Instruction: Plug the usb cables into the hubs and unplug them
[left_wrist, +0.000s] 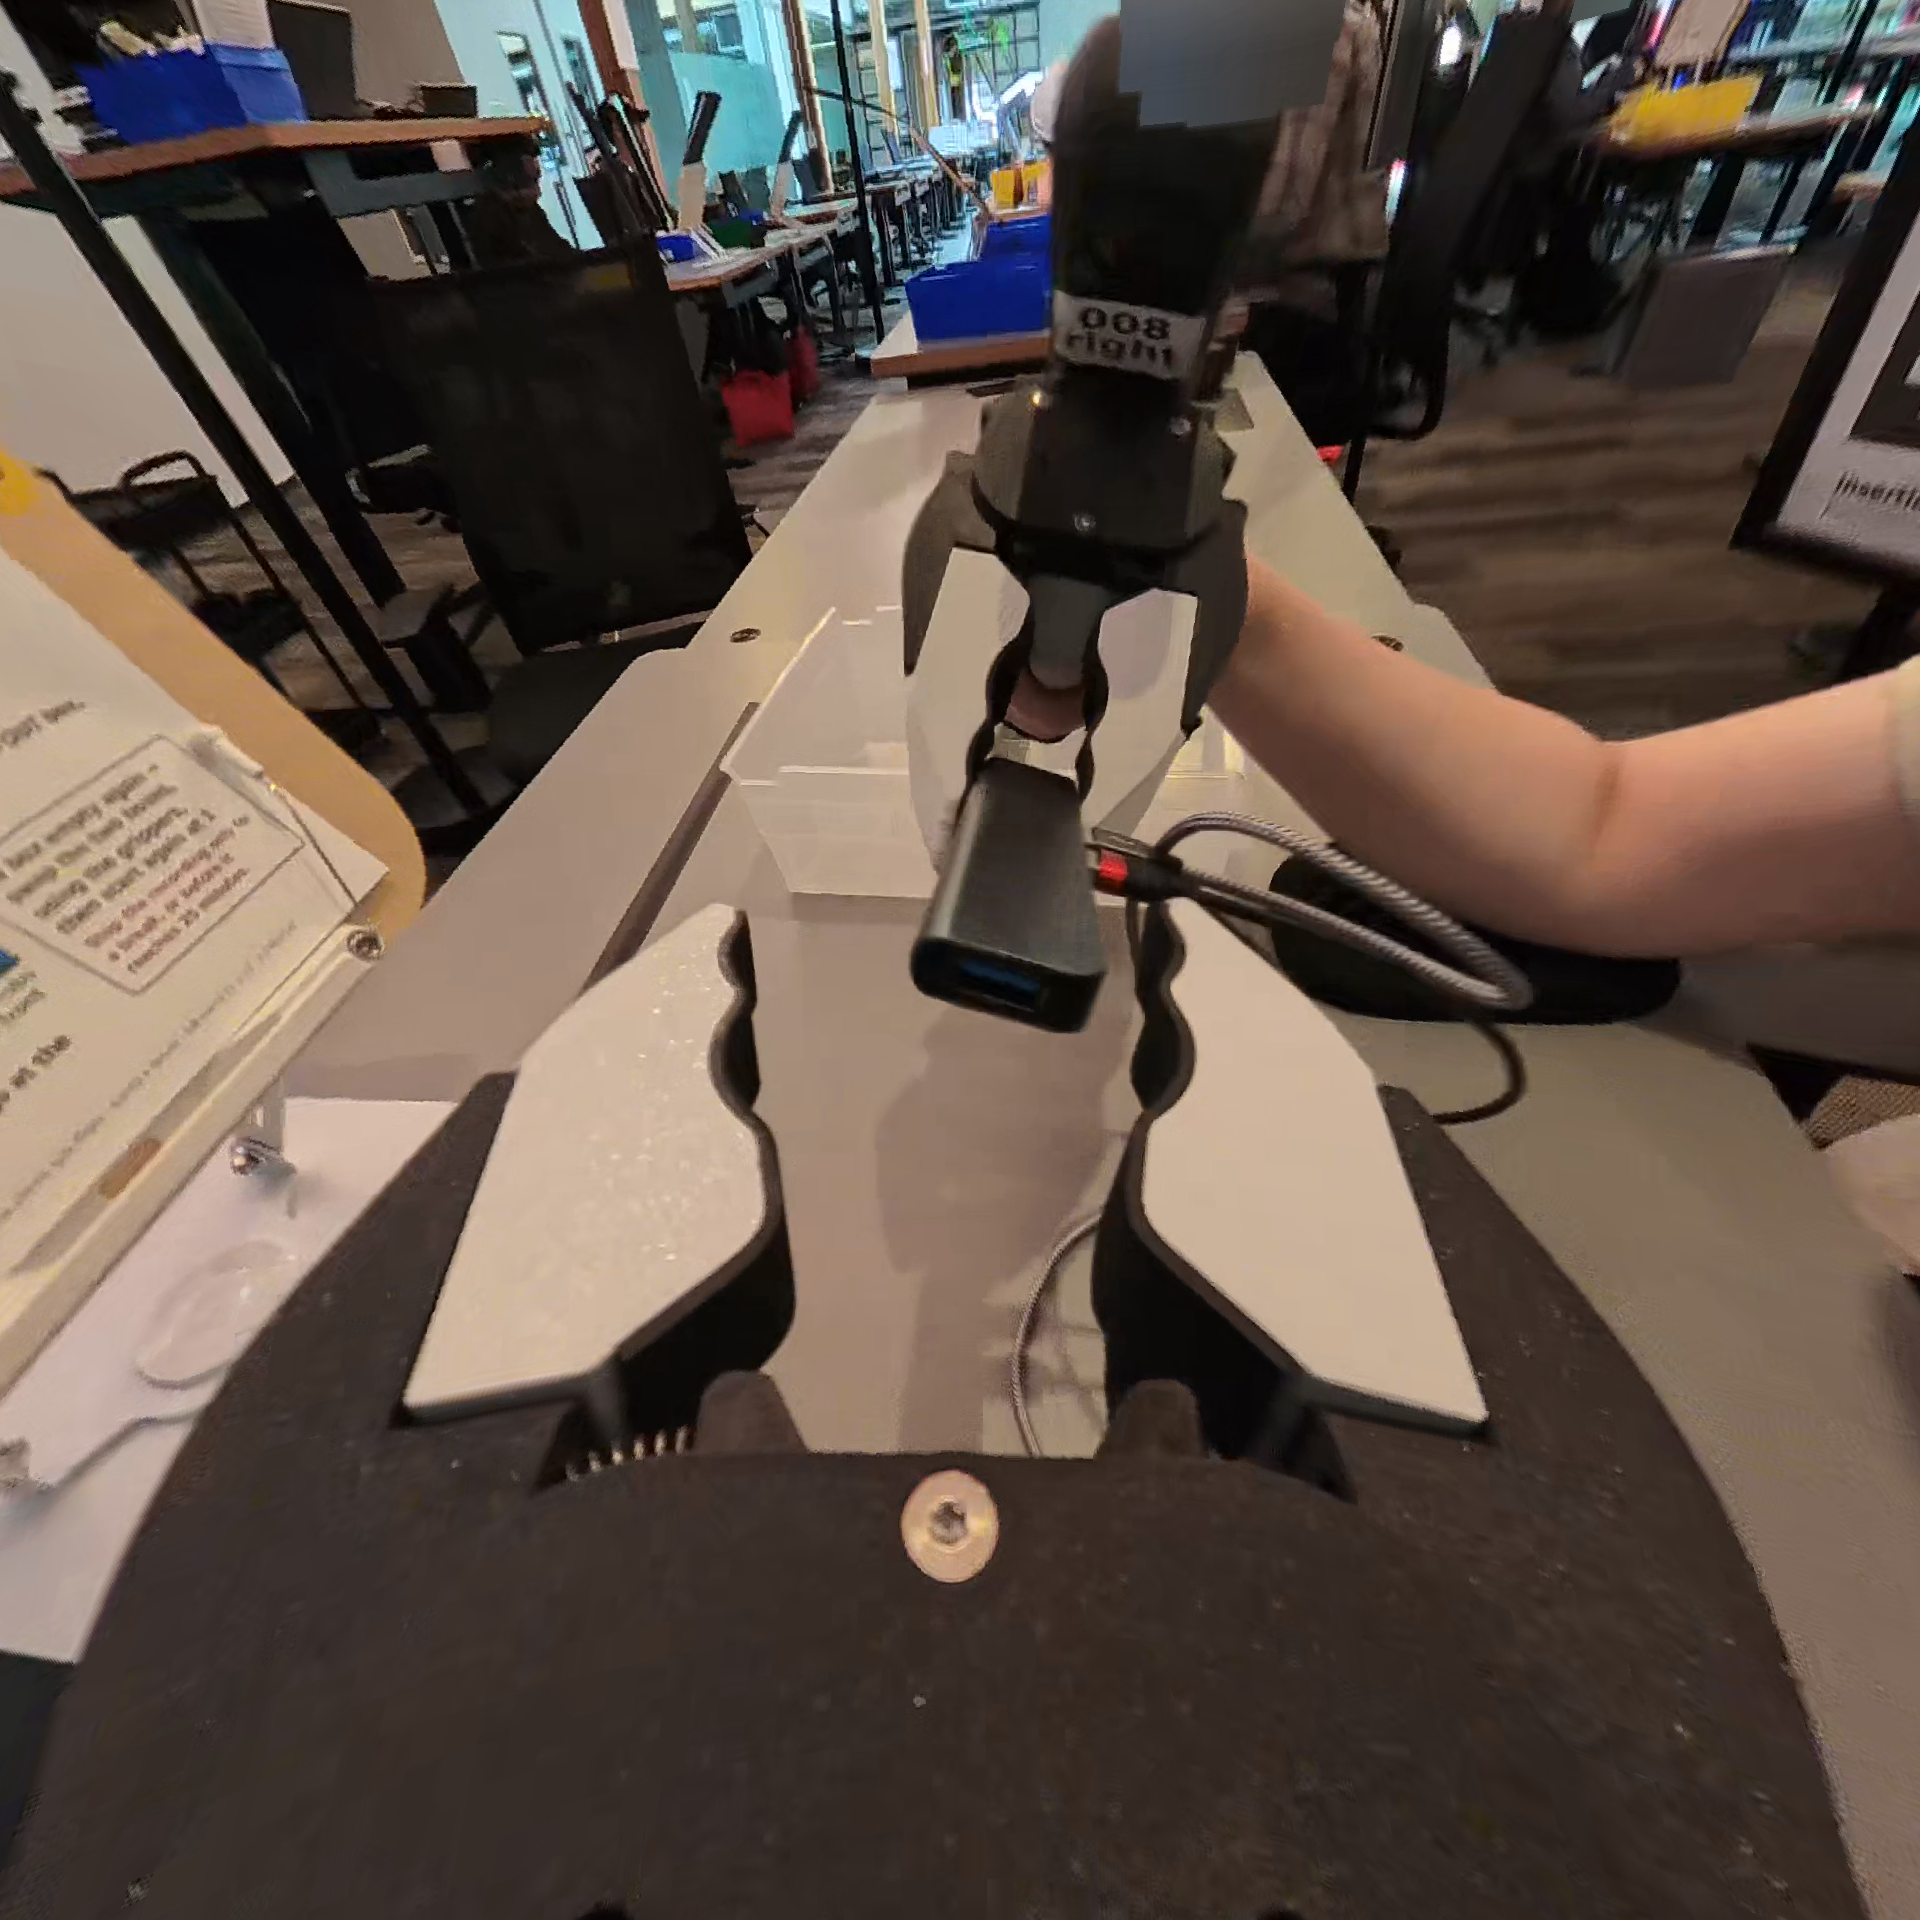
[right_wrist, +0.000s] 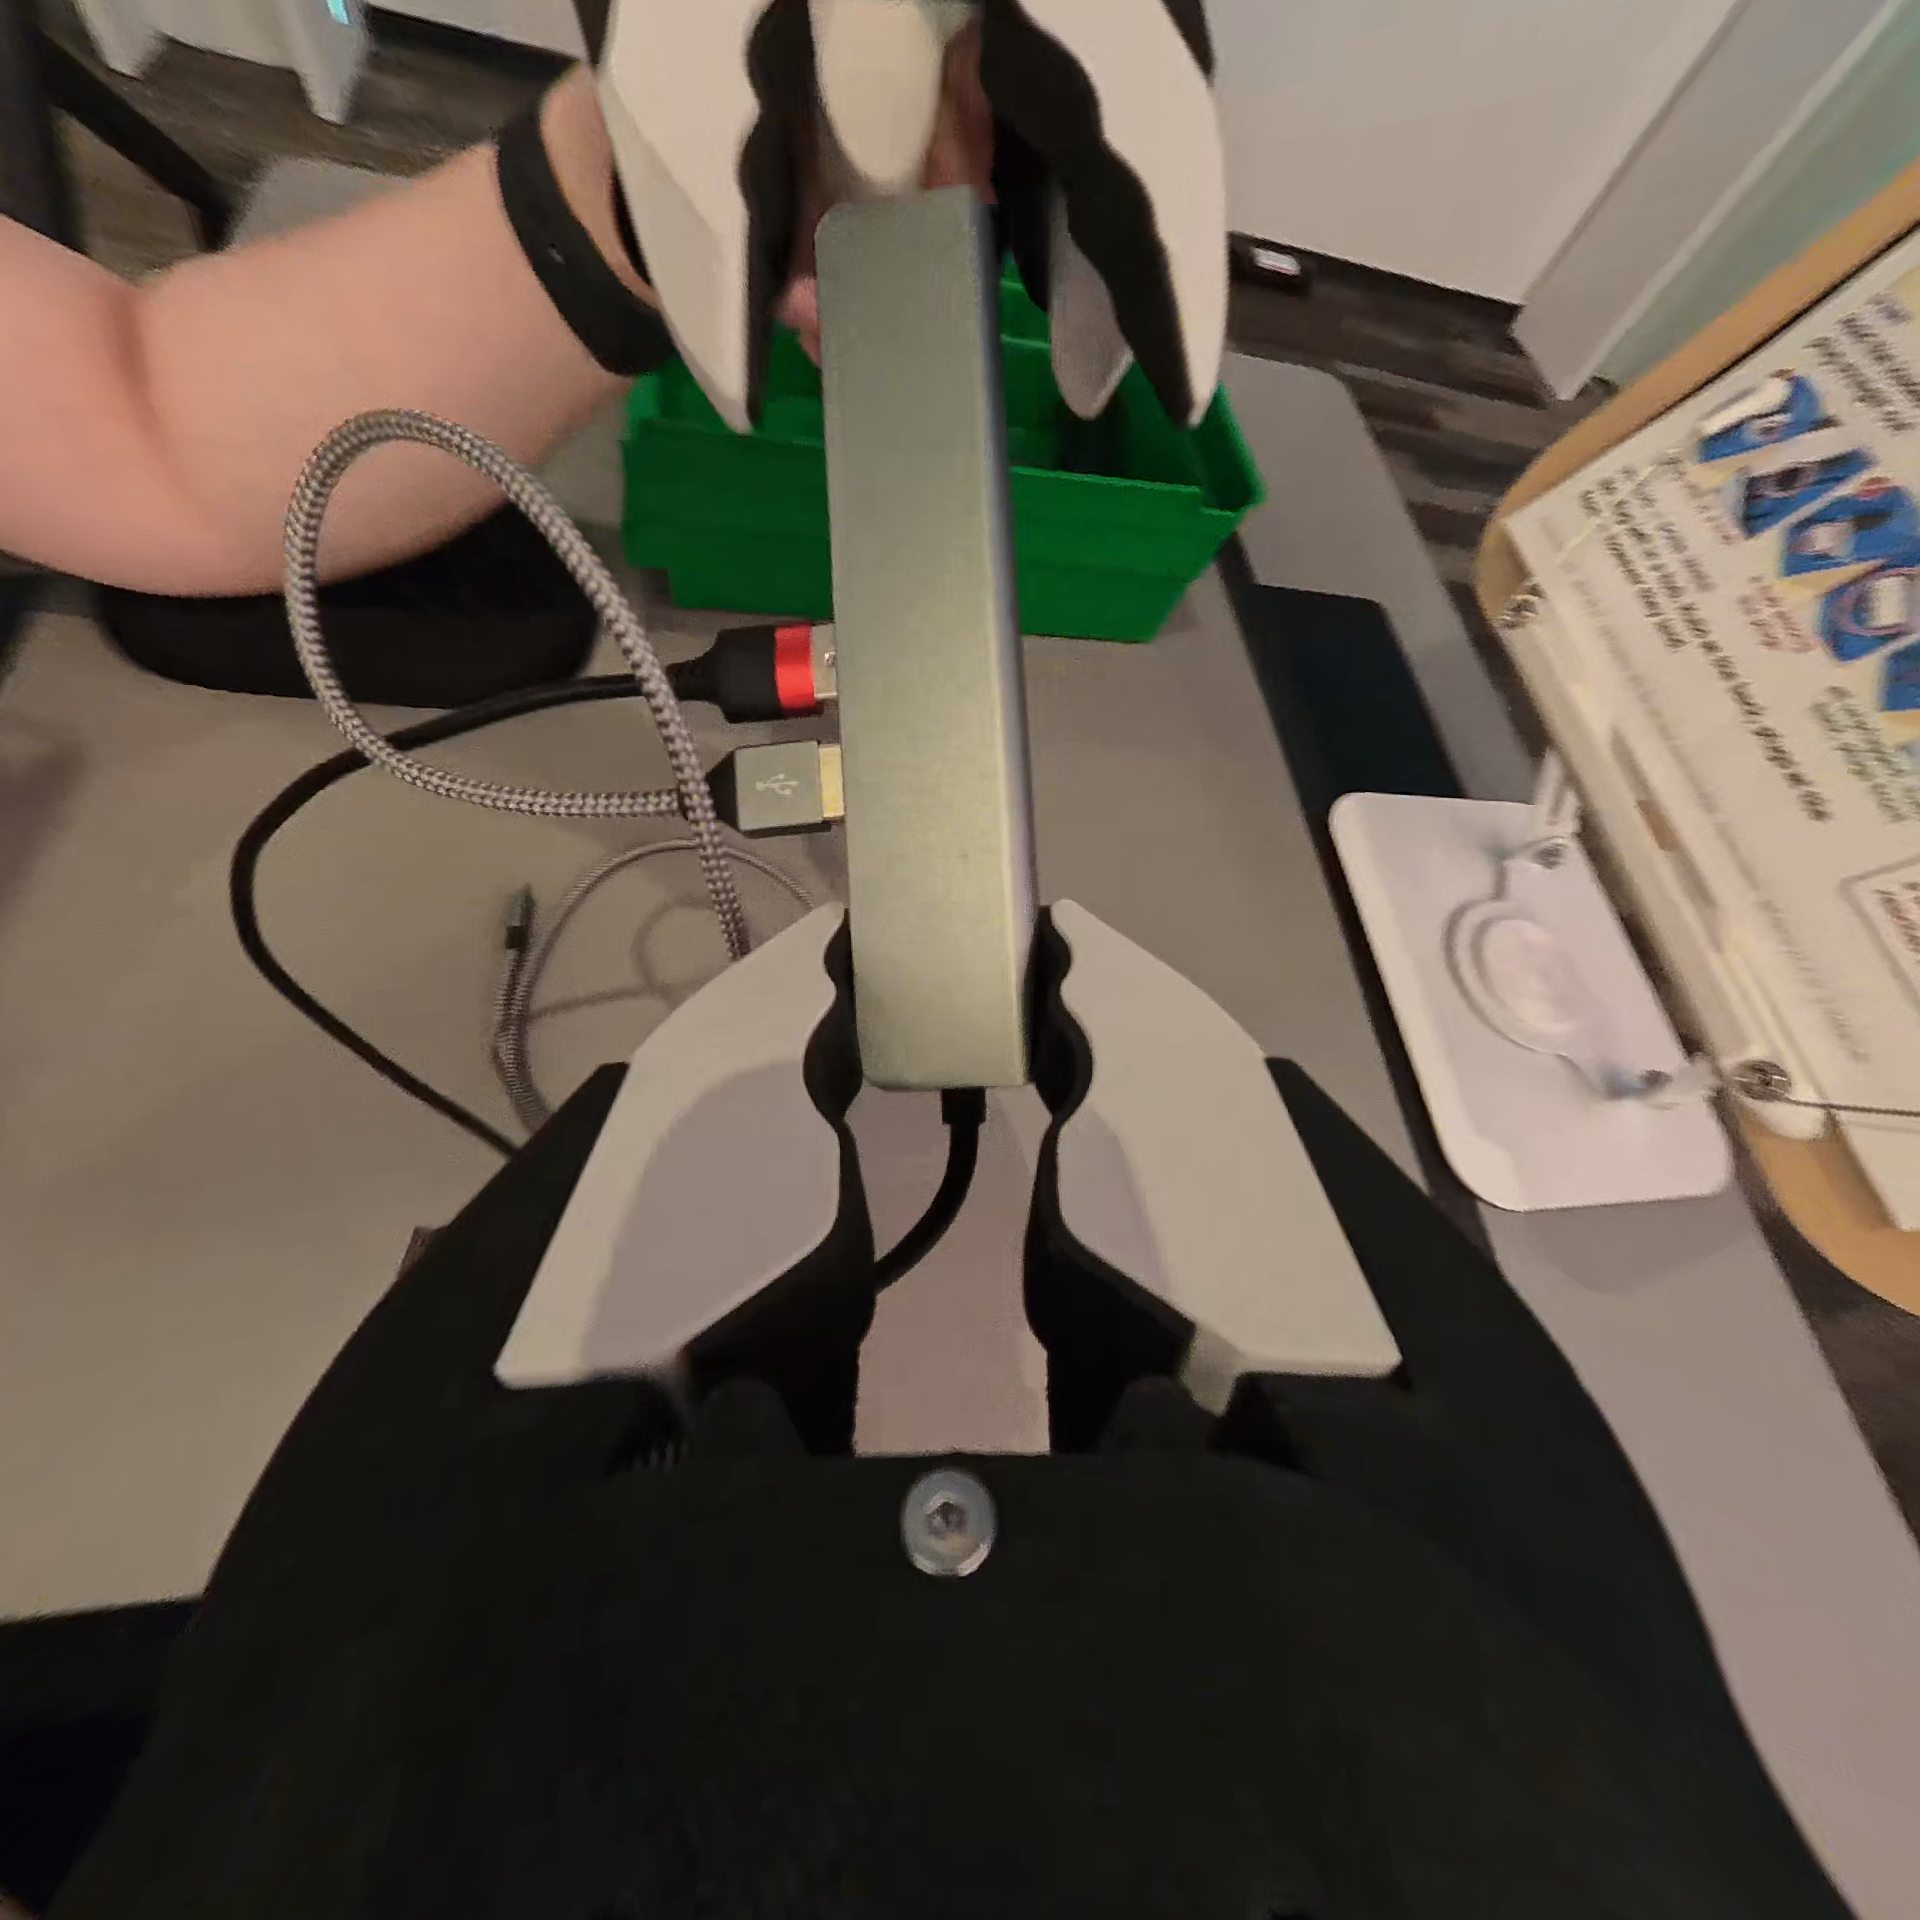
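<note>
Right wrist view: our right tool (right_wrist: 943, 997) clenches a grey hub (right_wrist: 925, 644) above the bench (right_wrist: 208, 1195), two plugs (right_wrist: 784, 670) seated in it. Our left tool (left_wrist: 940, 997) gapes empty. Green bin (right_wrist: 1091, 540) contents unclear.

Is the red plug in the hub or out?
In. The red plug sits seated in the side of the hub, above the grey plug.

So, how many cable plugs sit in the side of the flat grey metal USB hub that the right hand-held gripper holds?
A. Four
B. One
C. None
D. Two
D: in the right wrist view, a red-collared black plug and a grey plug on a braided cable both sit in the side of the flat grey metal USB hub, held by the right hand-held gripper.
</note>
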